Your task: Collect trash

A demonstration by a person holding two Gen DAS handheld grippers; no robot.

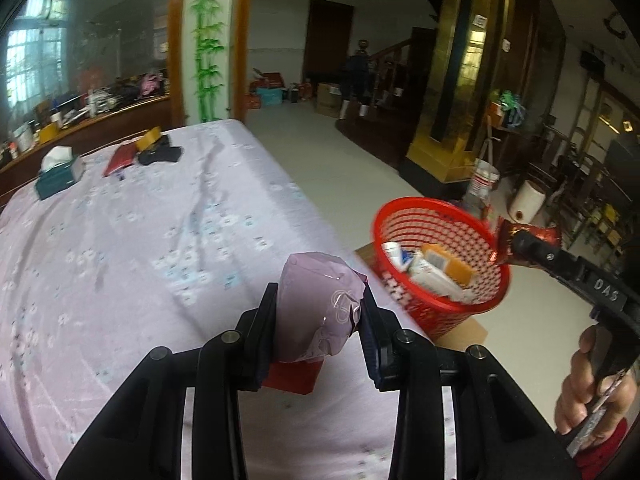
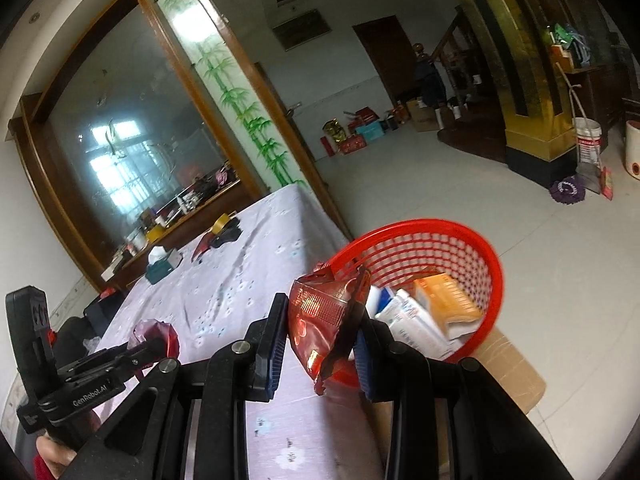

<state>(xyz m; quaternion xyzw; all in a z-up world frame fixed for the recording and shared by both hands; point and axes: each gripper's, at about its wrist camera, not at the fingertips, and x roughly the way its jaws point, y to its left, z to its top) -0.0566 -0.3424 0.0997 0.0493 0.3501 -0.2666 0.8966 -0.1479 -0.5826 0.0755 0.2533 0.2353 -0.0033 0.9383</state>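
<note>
We hold a pink wrapper (image 1: 320, 312) clamped in left gripper (image 1: 320, 320), red wrapper (image 2: 324, 320) pinched in right gripper (image 2: 320, 344), near red basket (image 2: 496, 280).

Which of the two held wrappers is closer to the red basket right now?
The dark red foil wrapper in the right gripper; it sits at the red basket rim, while the left gripper's pink wrapper is over the table.

Right claw (image 2: 320, 340) clamps red wrapper (image 2: 324, 316) beside red basket (image 2: 452, 236); left claw (image 2: 160, 344) grips pink wrapper (image 2: 154, 330).
</note>
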